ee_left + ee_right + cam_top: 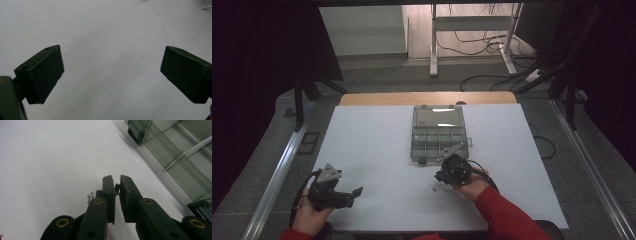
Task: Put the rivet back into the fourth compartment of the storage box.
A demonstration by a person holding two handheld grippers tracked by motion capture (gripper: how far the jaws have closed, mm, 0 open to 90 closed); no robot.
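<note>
Two grippers work over a white desk [377,150] that lies mostly bare, with wide open room on its left half and along the near edge. The left gripper [346,196] rests near the front left corner, close to the near edge; its jaws stand wide apart with nothing but bare desk between them. The right gripper [117,187] sits at the desk's middle front, just short of the clear organiser box [439,132], which lies open towards the far edge with its lid folded back. The box's near wall and a black latch [136,133] lie just beside the right jaws. Its compartments look mostly bare; what any holds is too small to tell. The right jaws are clenched almost together on a small dark piece [117,187], low over the desk. A small metal screw [90,197] lies on the desk just left of those jaws.
</note>
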